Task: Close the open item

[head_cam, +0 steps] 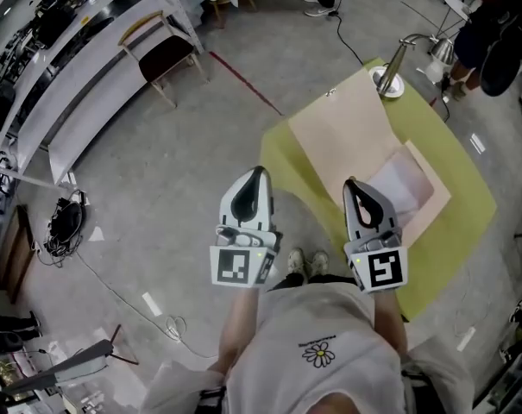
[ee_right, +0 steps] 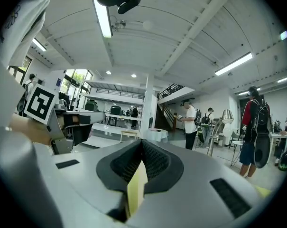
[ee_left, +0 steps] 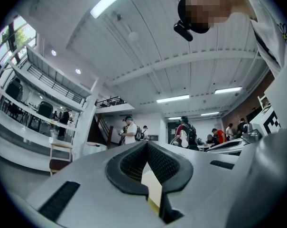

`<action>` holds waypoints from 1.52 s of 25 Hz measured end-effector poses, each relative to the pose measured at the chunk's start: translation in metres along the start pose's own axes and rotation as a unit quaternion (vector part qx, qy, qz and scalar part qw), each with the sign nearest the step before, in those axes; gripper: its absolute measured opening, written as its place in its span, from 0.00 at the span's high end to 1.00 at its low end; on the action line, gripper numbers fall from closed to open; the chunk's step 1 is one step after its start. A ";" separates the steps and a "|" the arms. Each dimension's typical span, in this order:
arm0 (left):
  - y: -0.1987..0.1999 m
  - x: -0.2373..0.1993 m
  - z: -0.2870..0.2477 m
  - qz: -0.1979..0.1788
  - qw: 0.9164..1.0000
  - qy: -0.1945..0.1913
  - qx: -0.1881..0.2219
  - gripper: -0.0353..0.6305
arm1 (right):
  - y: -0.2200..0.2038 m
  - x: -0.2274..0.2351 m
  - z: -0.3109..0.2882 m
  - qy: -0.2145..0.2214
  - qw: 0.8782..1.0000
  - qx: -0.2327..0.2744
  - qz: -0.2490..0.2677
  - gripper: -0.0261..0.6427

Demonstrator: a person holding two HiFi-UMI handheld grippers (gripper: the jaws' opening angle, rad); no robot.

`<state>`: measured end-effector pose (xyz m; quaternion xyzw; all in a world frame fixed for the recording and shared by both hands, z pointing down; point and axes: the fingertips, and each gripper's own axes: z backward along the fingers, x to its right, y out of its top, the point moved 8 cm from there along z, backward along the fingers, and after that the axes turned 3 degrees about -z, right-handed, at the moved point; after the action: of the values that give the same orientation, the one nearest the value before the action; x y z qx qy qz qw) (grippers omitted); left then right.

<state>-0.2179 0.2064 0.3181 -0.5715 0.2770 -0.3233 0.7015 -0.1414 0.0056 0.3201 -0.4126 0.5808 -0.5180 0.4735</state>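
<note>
On the table (head_cam: 282,158) at right the folder (head_cam: 420,192) lies open, left gripper (head_cam: 259,175) and right gripper (head_cam: 352,185) both pressed together, empty, on its near side; I'd hook the big flap's (head_cam: 342,132) left edge and swing it right.

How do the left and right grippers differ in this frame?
In the head view, the left gripper hangs over floor beside the table; the right gripper over the open folder on it. The left gripper's tip leans rightward, the right gripper's leftward. Both are shut and empty.
</note>
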 end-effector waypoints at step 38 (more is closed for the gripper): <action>-0.200 -0.019 -0.128 0.384 0.904 -0.077 -0.173 0.55 | -0.022 0.047 0.097 -0.228 0.971 -0.054 -0.047 0.94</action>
<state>-0.3546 0.1141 0.4898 -0.5561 0.4717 0.0688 0.6809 -0.0571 -0.0636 0.3351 -0.5719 0.4642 -0.3998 0.5455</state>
